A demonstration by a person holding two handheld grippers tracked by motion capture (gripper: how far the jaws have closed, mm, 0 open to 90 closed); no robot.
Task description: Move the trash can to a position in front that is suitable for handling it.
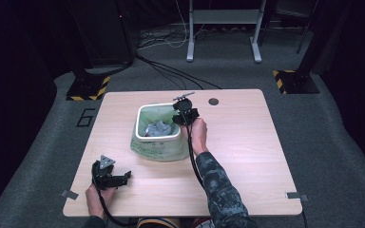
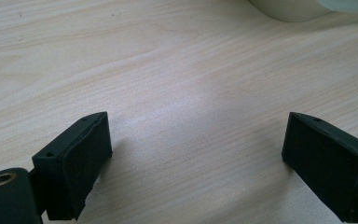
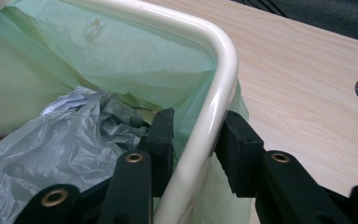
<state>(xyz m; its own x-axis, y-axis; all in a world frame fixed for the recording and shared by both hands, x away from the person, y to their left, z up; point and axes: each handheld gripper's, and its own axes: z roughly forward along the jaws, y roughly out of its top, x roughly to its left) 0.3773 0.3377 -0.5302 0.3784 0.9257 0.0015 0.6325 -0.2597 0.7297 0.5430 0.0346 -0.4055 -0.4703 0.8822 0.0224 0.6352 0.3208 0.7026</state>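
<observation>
Straddling the rim of the bin point(image 1: 158, 124), the right claw point(image 3: 193, 149) sets the relation the coming move turns on: one jaw sits inside the green liner point(image 3: 98, 65), the other outside, with the white rim point(image 3: 214, 93) running between them. The bin stands near the middle of the surface point(image 1: 247, 156), slightly toward 11 o'clock from centre, and the right claw point(image 1: 184, 115) meets it at the bin's 3 o'clock side. The rim's long line there runs from 6 toward 12 o'clock in the right gripper view, so the jaws lie across it, not along it. They stand at a narrow gap that brackets rim and liner; the inner jaw looks close against the liner, but whether both pads actually press cannot be told with certainty, so the hold reads as a light clasp at most.

The right forearm reaches in from 6 o'clock, its hand point(image 1: 198, 135) just beside the bin's wall. Inside the bin lies crumpled grey plastic point(image 3: 51, 154) with a scrap of paper above it.

The left claw point(image 1: 110, 176) rests at 7 o'clock on the surface, well apart from the bin, its jaws spread wide over bare wood and holding nothing. The right hand is plainly the nearer one.
</observation>
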